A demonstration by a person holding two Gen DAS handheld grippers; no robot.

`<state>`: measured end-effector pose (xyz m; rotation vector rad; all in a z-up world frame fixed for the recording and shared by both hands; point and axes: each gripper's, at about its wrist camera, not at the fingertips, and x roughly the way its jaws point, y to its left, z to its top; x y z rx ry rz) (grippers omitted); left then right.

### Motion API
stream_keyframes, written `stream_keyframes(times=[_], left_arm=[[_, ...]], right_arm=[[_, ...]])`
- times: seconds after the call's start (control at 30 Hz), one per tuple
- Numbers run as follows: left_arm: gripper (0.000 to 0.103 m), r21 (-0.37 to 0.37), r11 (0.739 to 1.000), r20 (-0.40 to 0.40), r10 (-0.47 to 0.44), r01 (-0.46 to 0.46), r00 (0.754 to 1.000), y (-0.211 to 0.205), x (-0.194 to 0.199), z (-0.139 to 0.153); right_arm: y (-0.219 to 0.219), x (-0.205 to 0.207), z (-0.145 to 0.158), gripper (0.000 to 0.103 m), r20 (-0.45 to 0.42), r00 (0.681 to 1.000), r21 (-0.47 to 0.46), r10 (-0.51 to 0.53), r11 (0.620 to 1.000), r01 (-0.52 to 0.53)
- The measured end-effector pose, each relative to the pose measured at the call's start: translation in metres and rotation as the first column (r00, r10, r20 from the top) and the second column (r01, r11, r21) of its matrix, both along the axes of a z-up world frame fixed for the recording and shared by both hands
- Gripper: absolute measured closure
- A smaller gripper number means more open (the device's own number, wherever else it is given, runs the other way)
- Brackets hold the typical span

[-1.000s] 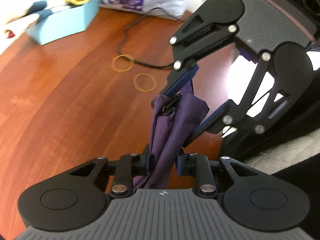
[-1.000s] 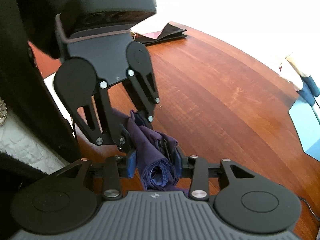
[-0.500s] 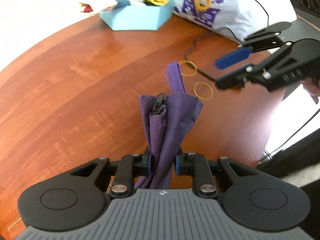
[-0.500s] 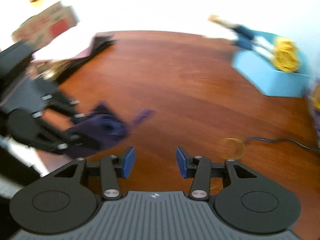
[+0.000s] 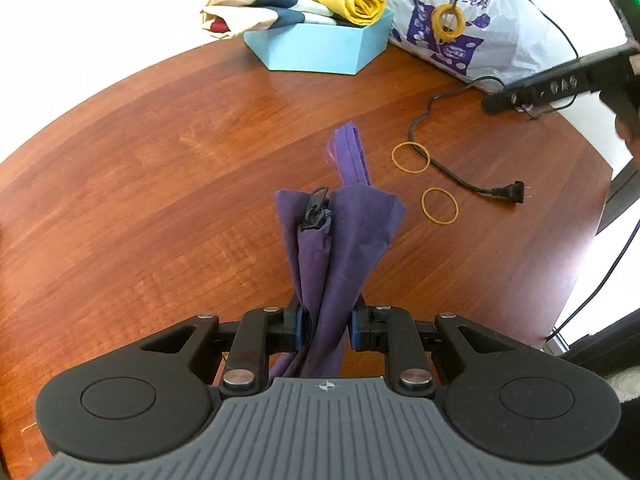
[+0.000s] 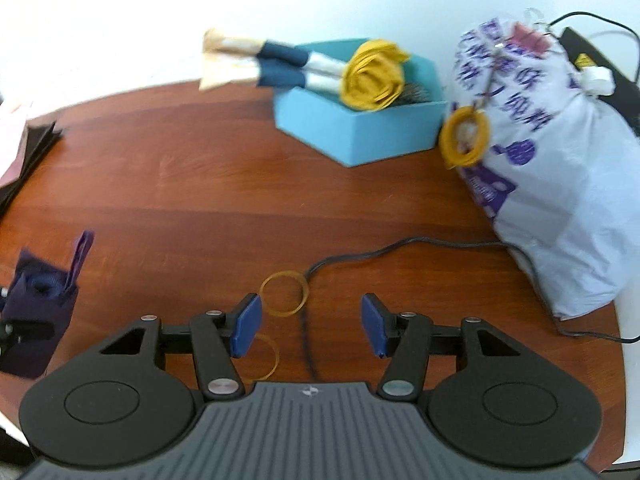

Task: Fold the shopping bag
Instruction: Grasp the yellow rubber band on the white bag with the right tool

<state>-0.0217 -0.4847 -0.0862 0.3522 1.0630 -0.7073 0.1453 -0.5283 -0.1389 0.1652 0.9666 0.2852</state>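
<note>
Purple shopping bag (image 5: 340, 236) already folded down to a narrow bundle, one handle loop sticking out at the top, a black zipper pull (image 5: 316, 208) showing on its side. Held above the table (image 5: 160, 184) near the front edge, pinched between the pads of the left gripper (image 5: 325, 326), which presses on the cloth from both sides. Folding itself judged mostly done; left to do, probably, a band around the bundle to keep it together, not yet put on.

Right gripper (image 6: 310, 326) free, jaws opening, nothing between them, pointing down at two rubber bands (image 6: 284, 294) lying on the table toward the right edge. A black power cord (image 6: 360, 256) runs just beside the farther band and under the gripper; could get caught when picking a band.

At the far edge: a blue box (image 6: 360, 128) with rolled cloth bags in it, yellow one on top, and a white plastic sack (image 6: 560, 184) with another band hanging on it. Both well apart from the bundle, not in the way.
</note>
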Motion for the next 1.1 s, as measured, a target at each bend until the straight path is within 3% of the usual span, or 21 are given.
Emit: stream_keyframes(times=[0.37, 0.57, 0.7, 1.1], left_arm=[[0.081, 0.017, 0.998, 0.084, 0.063, -0.065, 0.994, -0.004, -0.004, 0.003], [0.081, 0.028, 0.996, 0.059, 0.078, -0.080, 0.995, -0.007, -0.001, 0.002], [0.081, 0.047, 0.994, 0.042, 0.094, -0.096, 0.995, -0.010, 0.003, 0.001], [0.081, 0.084, 0.991, 0.028, 0.105, -0.107, 0.994, -0.018, 0.012, 0.001]], right_arm=[[-0.045, 0.035, 0.011, 0.062, 0.087, 0.986, -0.020, -0.141, 0.990, 0.143], [-0.068, 0.057, 0.005, 0.085, 0.119, 0.967, -0.029, -0.224, 0.973, 0.229], [-0.079, 0.073, -0.003, 0.092, 0.116, 0.962, -0.018, -0.248, 0.968, 0.252], [-0.089, 0.111, -0.031, 0.095, 0.074, 0.940, 0.058, -0.332, 0.943, 0.328]])
